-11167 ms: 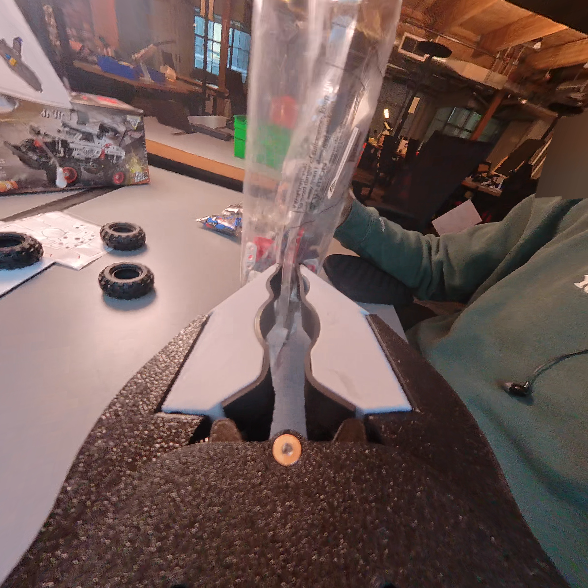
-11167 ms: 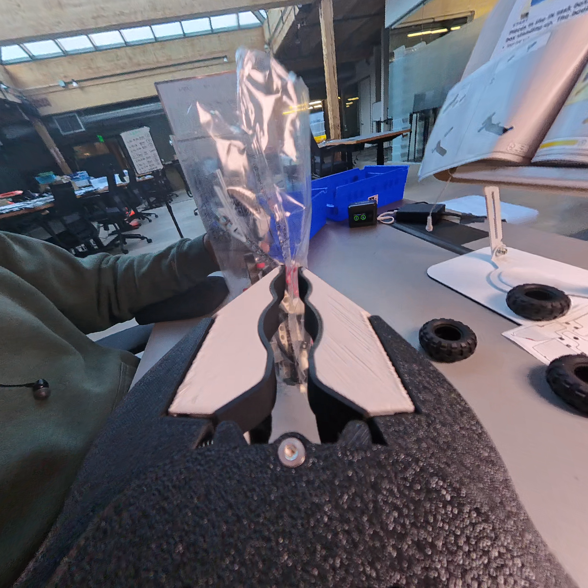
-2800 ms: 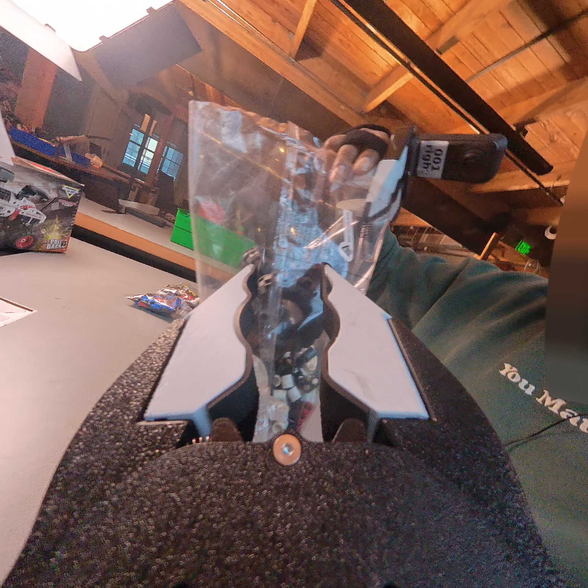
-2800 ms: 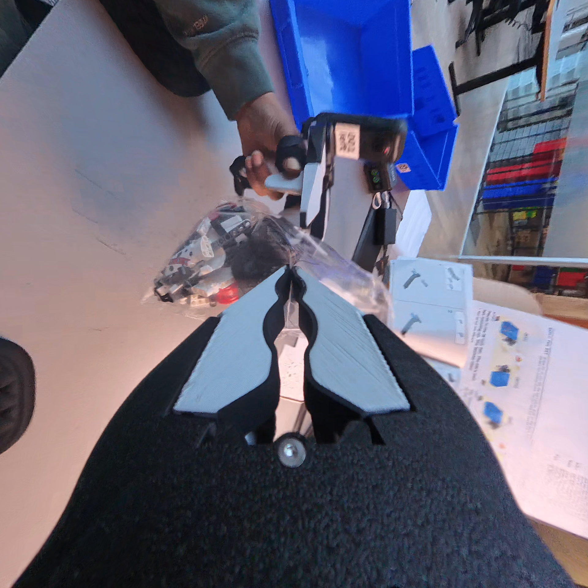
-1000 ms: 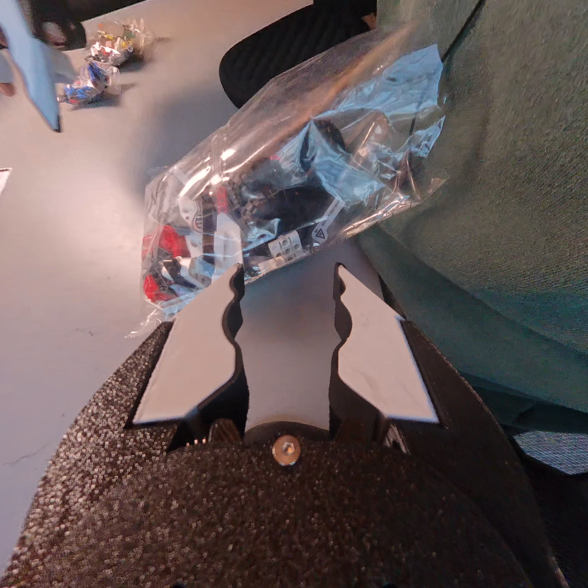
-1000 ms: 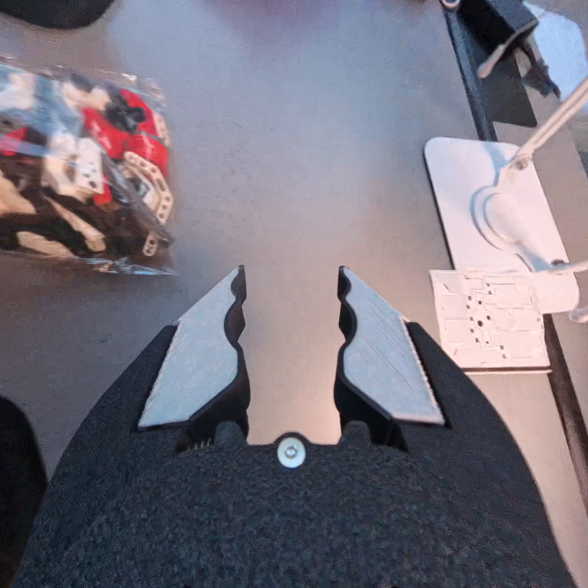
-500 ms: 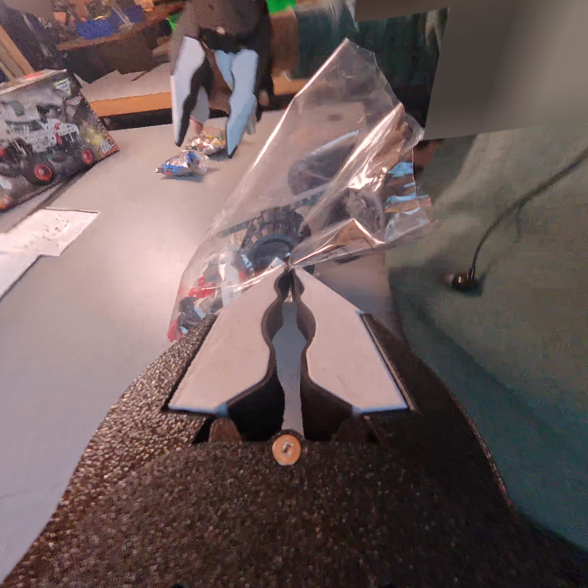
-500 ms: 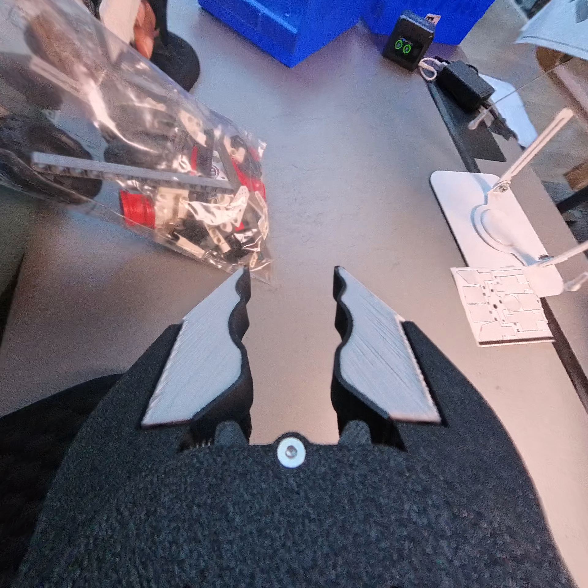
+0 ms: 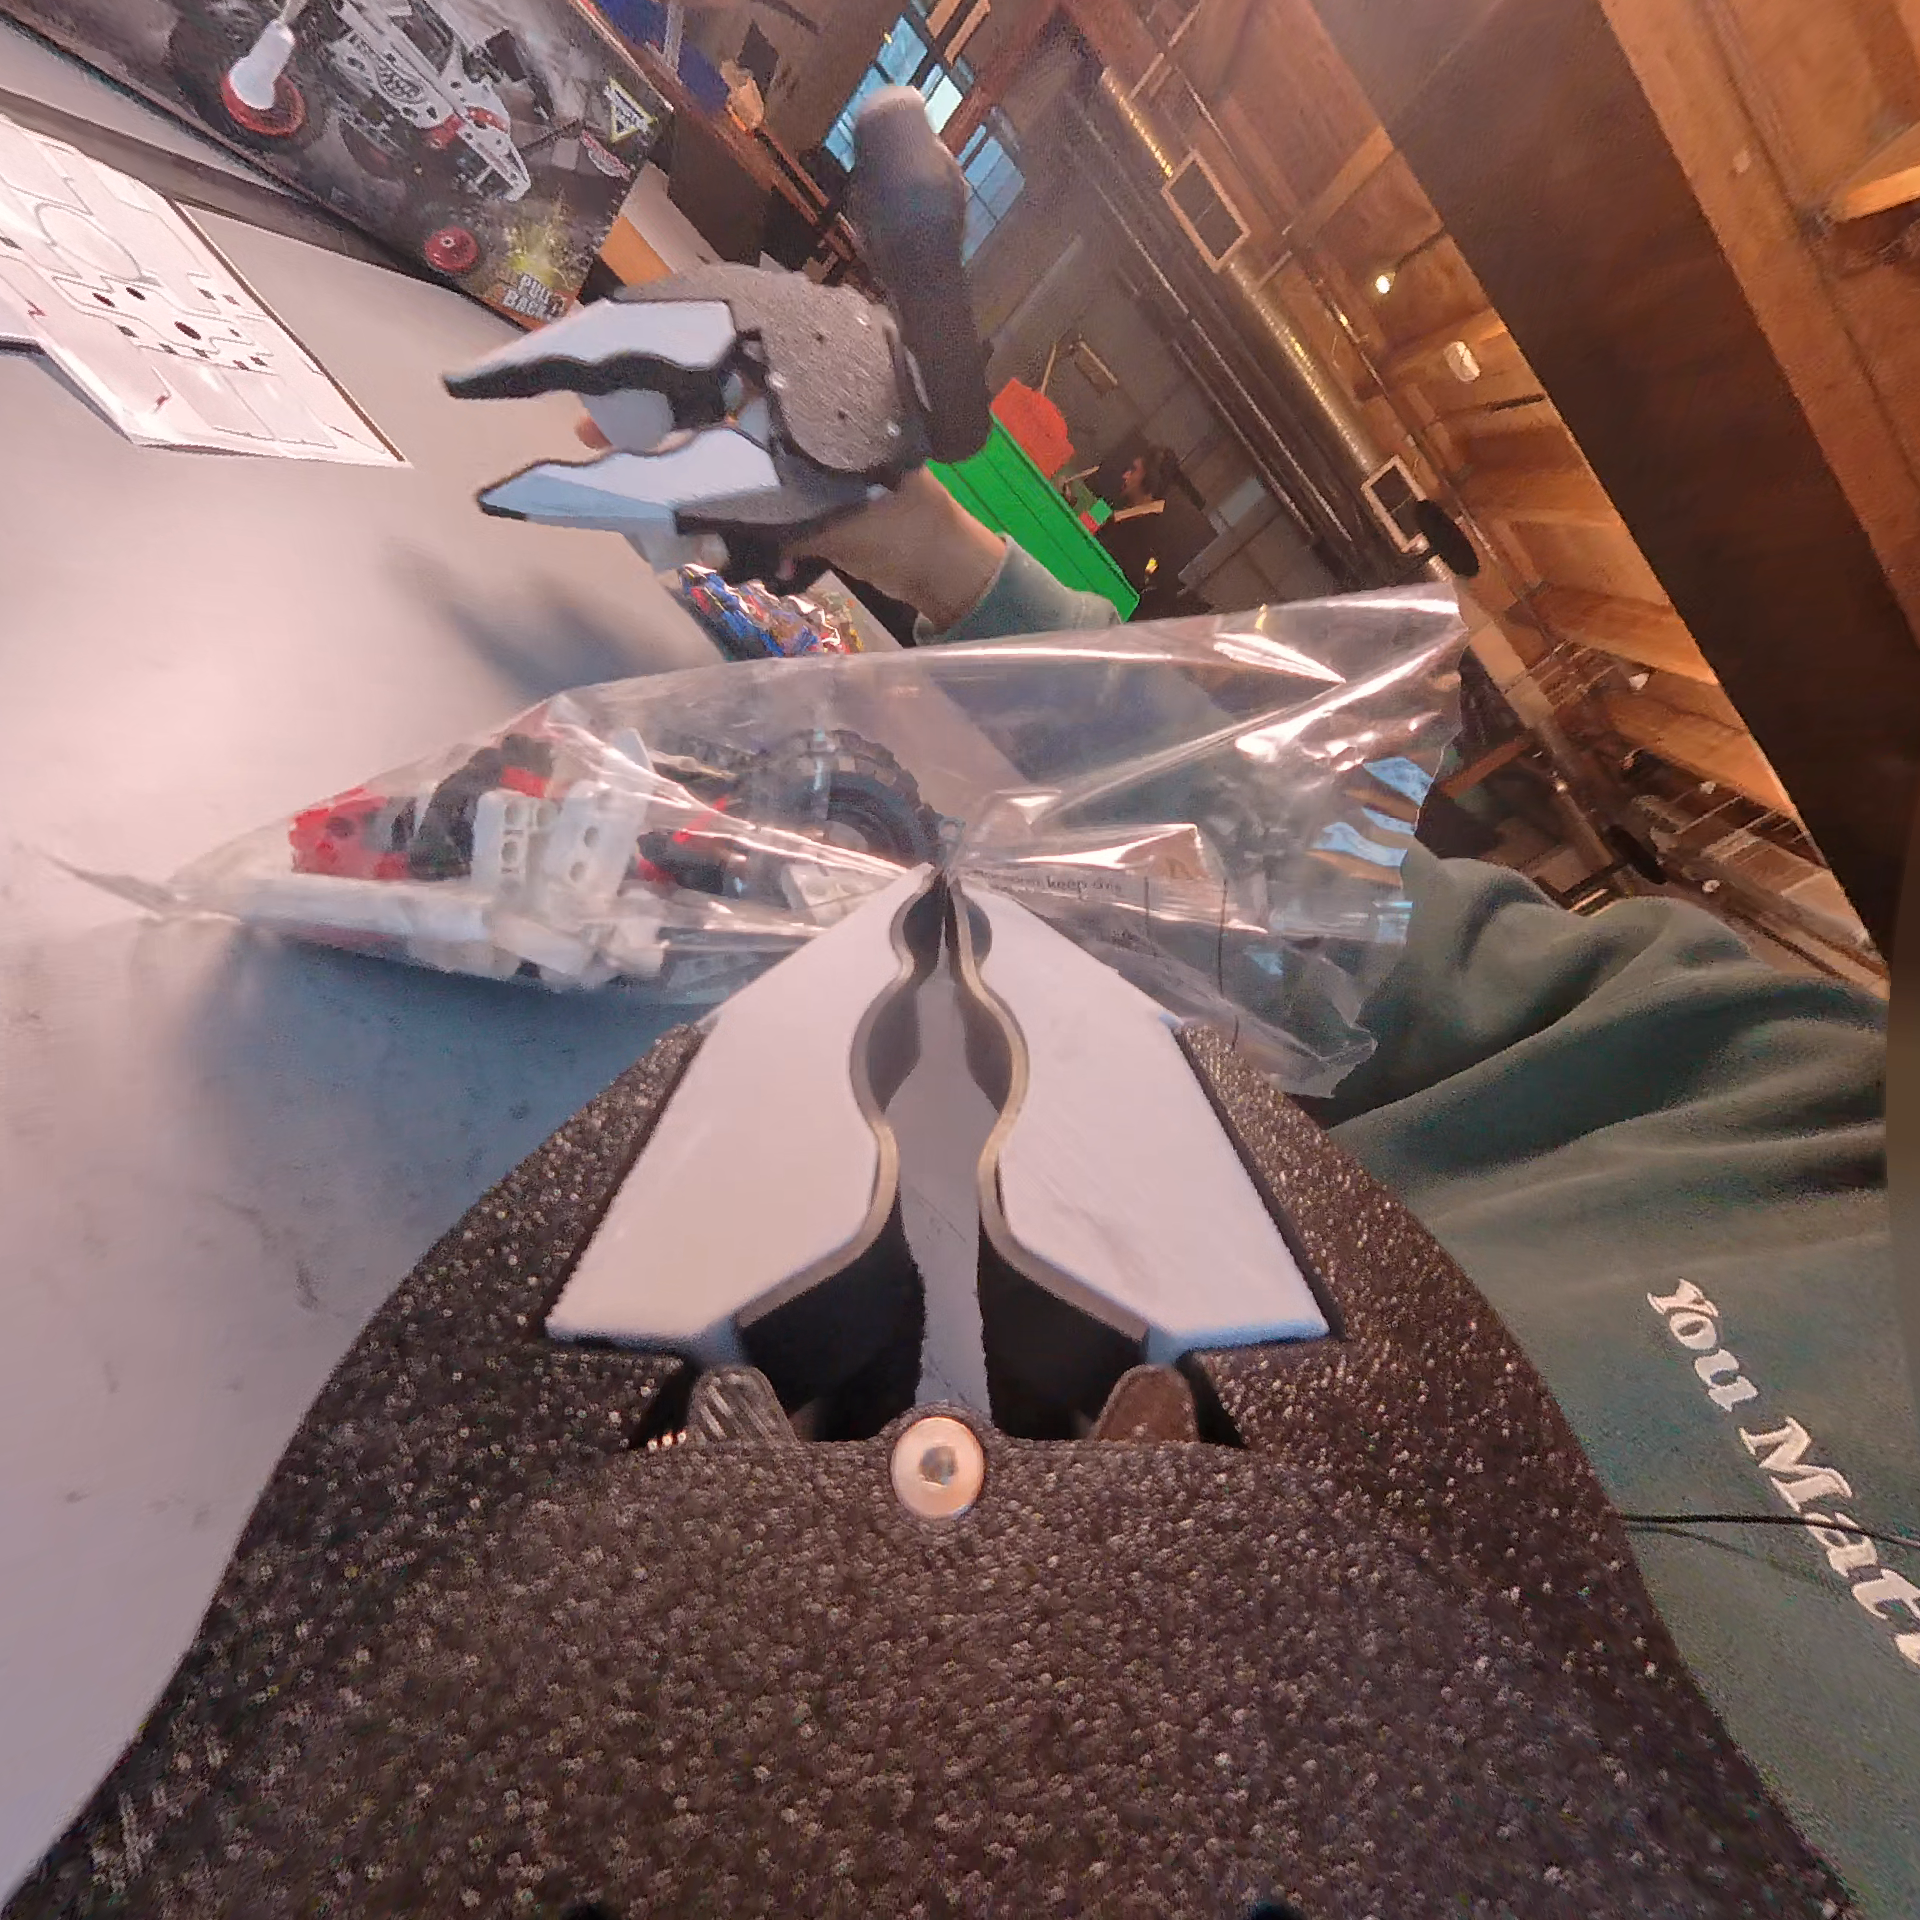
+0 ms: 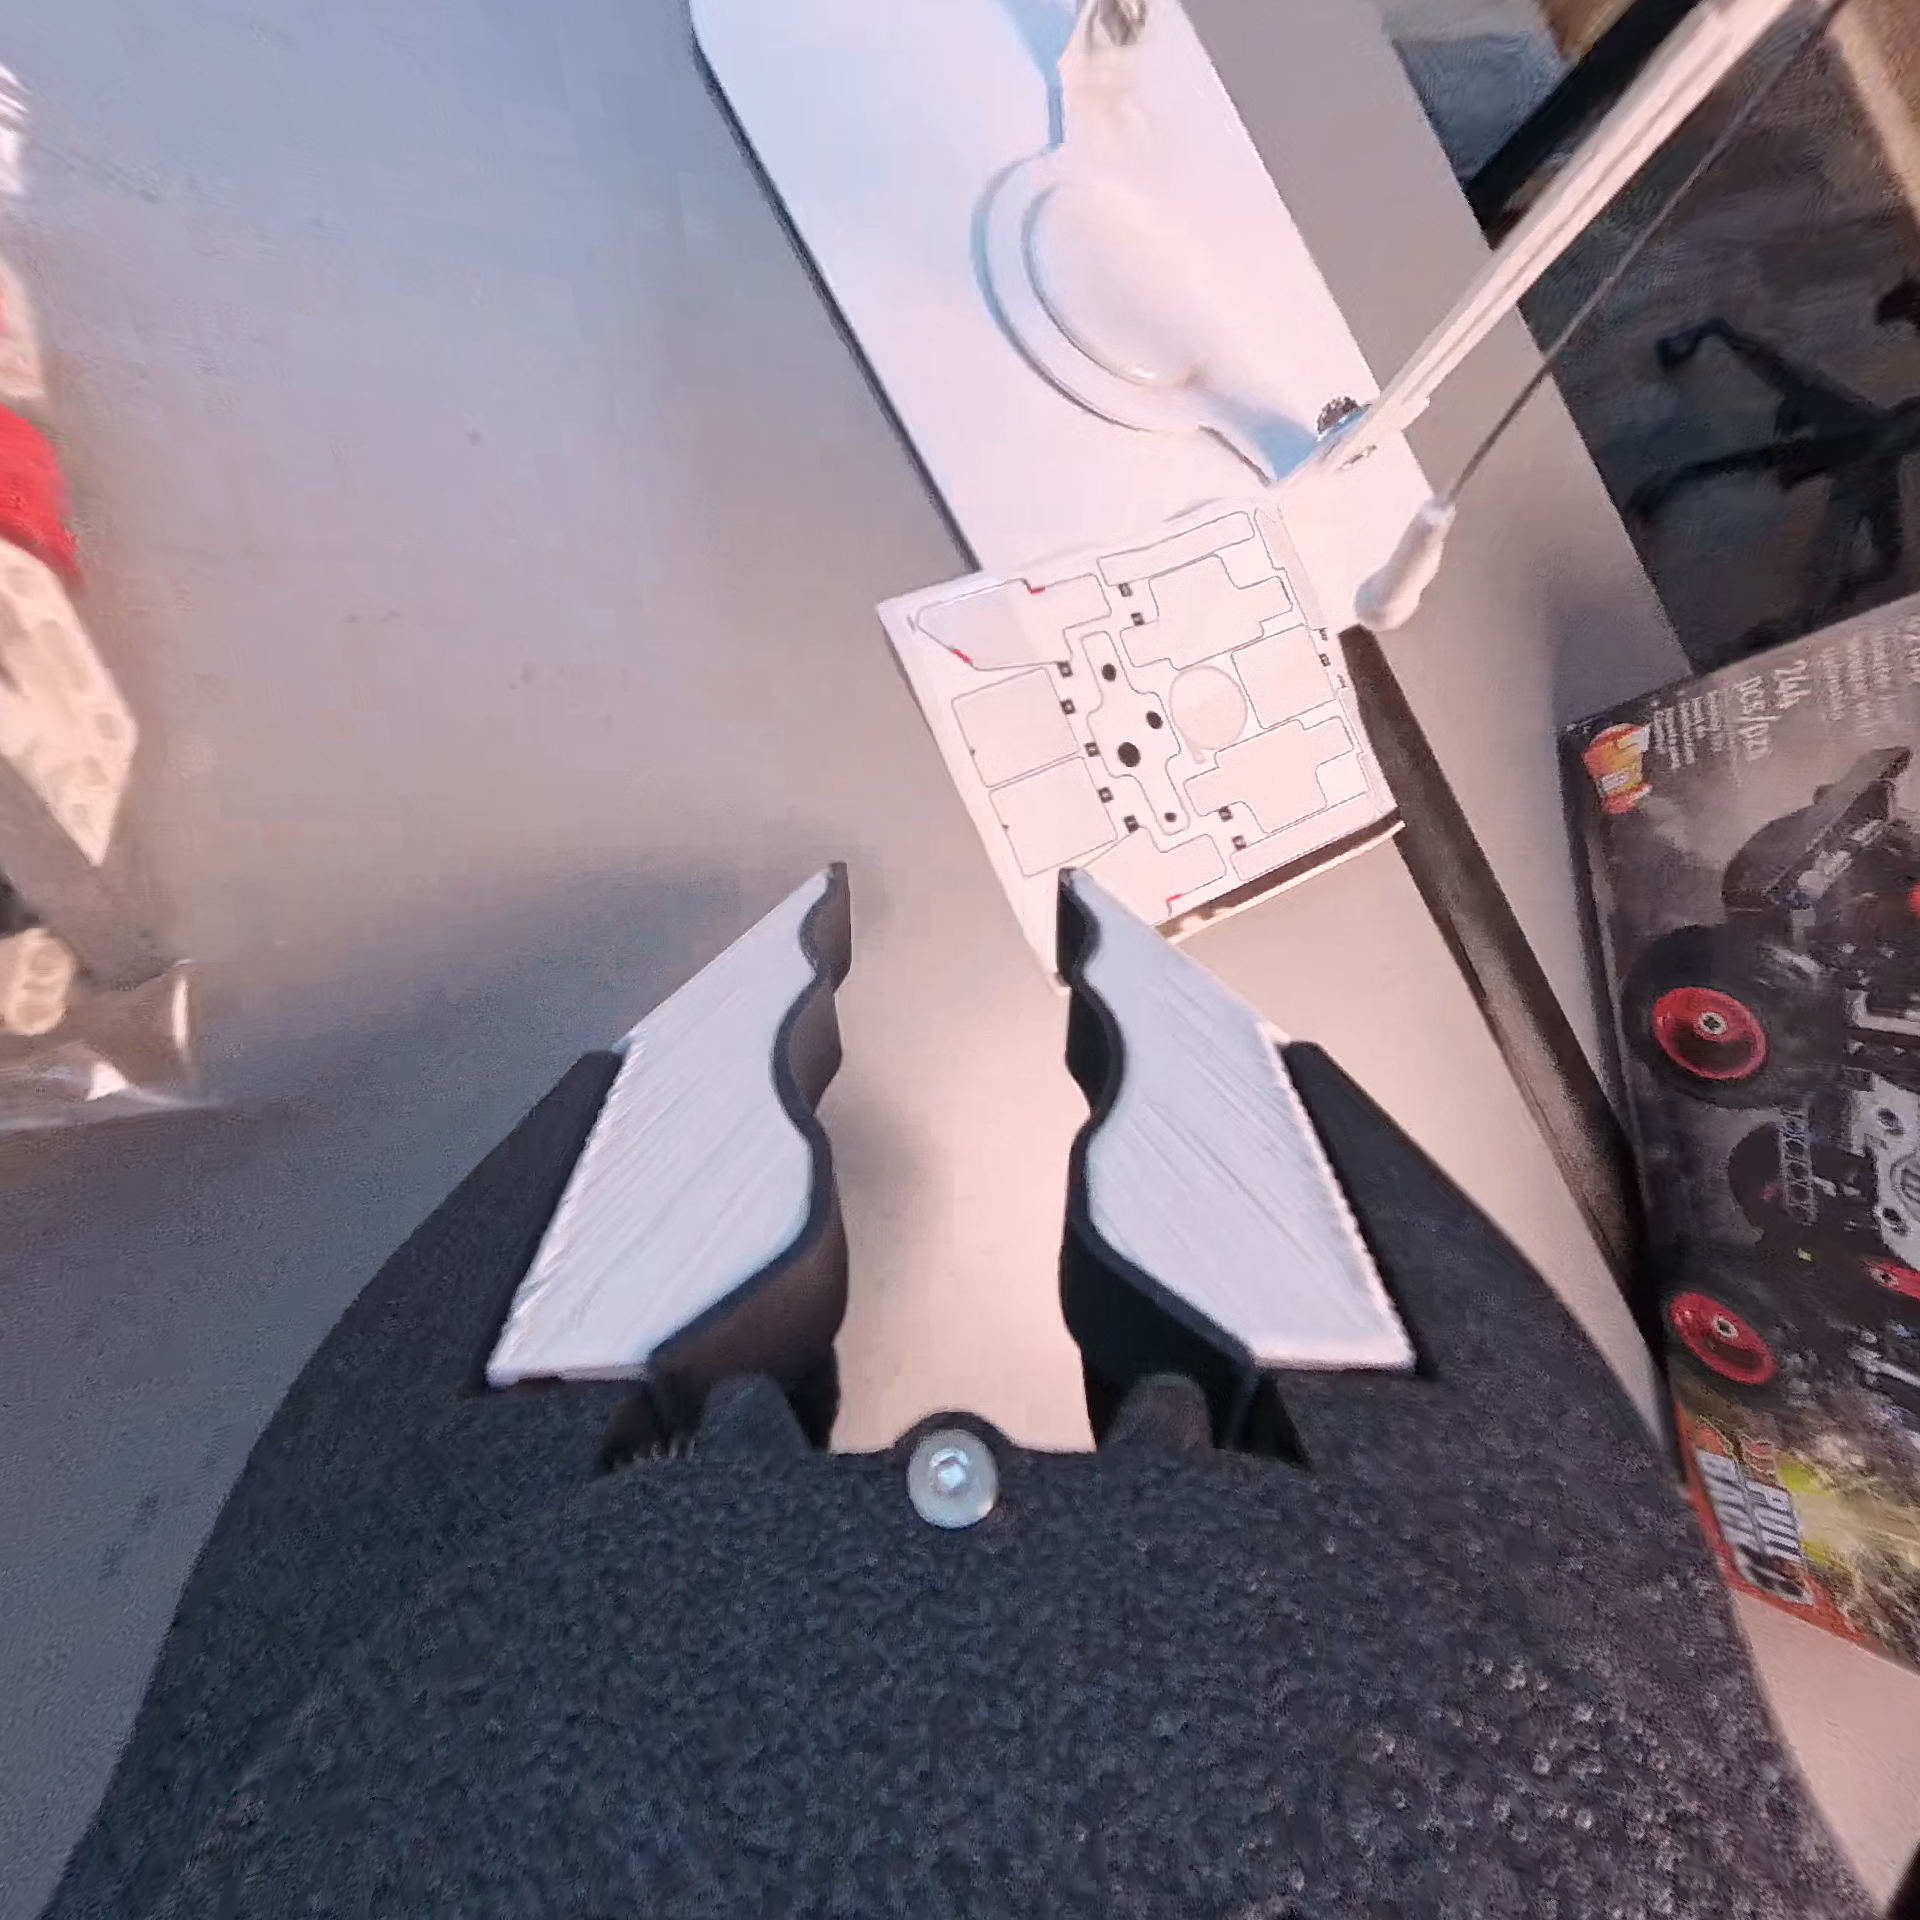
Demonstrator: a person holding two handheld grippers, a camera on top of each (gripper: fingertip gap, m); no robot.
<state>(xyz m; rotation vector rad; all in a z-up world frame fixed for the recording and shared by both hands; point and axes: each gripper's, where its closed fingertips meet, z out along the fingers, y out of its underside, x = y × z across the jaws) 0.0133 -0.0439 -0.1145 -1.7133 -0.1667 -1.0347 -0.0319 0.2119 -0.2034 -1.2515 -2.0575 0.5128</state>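
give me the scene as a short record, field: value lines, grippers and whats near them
left gripper: shut on clear bag, pinching the film
bag: lies on grey table, holds red, white, black bricks and a tyre
right gripper: open, empty, over the table
nearest right gripper: sticker sheet
also: white stand base, toy box

printed writing on box (image 10: 1766, 1143), bag (image 9: 1039, 831), sweatshirt (image 9: 1714, 1299).

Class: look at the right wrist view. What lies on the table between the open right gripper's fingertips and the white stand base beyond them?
In the right wrist view, a white sticker sheet lies between the right gripper and the white stand base, its far corner overlapping the base. The grey table around it is bare.
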